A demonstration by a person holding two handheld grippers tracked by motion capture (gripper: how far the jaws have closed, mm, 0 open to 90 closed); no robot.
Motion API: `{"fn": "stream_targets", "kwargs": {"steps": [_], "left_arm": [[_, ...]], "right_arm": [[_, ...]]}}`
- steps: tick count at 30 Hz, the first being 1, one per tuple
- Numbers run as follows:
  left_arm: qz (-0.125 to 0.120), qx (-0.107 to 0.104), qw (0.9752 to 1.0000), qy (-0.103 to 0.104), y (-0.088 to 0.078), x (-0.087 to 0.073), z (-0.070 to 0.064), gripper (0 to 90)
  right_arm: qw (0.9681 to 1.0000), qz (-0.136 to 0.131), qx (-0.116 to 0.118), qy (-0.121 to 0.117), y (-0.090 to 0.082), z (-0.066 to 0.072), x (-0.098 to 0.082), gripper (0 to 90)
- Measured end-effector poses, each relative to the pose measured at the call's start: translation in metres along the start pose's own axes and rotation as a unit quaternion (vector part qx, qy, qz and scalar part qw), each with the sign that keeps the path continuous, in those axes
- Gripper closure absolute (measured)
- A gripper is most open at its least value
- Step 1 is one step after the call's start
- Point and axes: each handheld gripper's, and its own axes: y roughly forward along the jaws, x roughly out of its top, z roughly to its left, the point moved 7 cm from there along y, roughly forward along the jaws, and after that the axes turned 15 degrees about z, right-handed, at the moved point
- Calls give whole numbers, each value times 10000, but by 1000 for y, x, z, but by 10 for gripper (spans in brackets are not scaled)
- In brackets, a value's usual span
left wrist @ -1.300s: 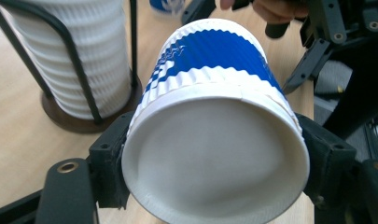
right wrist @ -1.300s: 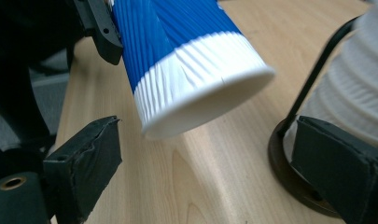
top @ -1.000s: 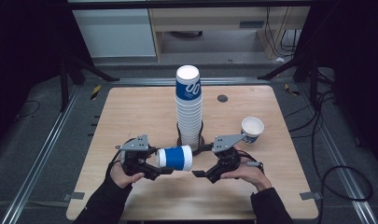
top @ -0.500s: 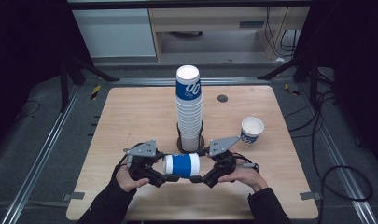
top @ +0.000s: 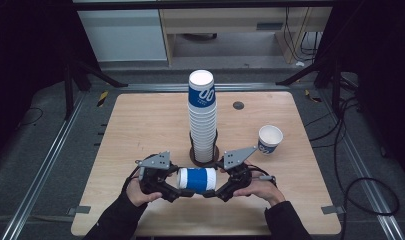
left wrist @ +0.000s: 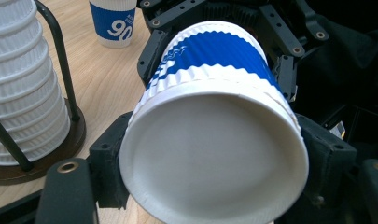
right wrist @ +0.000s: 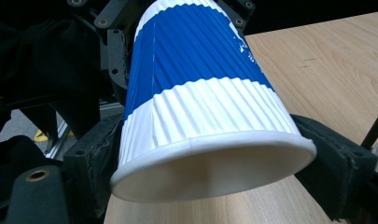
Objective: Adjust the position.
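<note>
The blue-and-white paper cup (top: pixel 197 179) is being held on its side just above the table (top: pixel 140 125) before the cup stack (top: pixel 202 117), pinched at either end by the left gripper (top: pixel 174 186) and the right gripper (top: pixel 216 188), whose jaws have just been closing, so its thin wall is being put at risk of crushing

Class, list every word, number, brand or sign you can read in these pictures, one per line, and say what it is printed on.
"90" – white figures on the blue band of the lone upright cup on the table.
"00" – as it seems to read on the top cup of the tall stack; too small to be sure.
White print on the held cup's blue band – blurred and partly worn, unreadable.
</note>
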Motion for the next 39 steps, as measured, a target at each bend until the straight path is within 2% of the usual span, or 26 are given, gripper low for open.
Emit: {"fn": "stream_targets", "kwargs": {"steps": [7, 10, 12, 14, 17, 21, 25, 28, 32, 39], "left_arm": [[-37, 78, 10000, 0, -5, 0, 1, 215], [-8, 185, 9998, 9, -11, 0, 4, 198], [103, 221, 9997, -15, -14, -3, 6, 180], [313, 375, 9988, -13, -14, -7, 10, 170], [589, 427, 9973, -56, -9, -13, 14, 160], [971, 515, 9939, 63, 1, -19, 14, 145], [1317, 530, 9897, 186, 12, -24, 12, 141], [1542, 526, 9861, 334, 19, -27, 10, 143], [1671, 466, 9839, 422, 24, -29, 7, 156], [1776, 342, 9823, 485, 28, -31, 3, 233]], "right_arm": [[9999, 3, -102, 3, -5, -2, 0, 169], [9998, 42, -178, -15, -9, -3, -1, 168], [9996, 90, -278, -27, -12, -5, -2, 168], [9990, 209, -391, -54, -14, -7, -5, 168], [9975, 449, -544, -102, -12, -9, -9, 167], [9941, 859, -628, -203, -2, -9, -15, 166], [9911, 1171, -564, -300, 10, -6, -20, 165], [9902, 1277, -462, -316, 17, -3, -21, 165], [9889, 1380, -374, -398, 24, 0, -21, 164], [9885, 1416, -301, -432, 27, 3, -21, 165]]}}
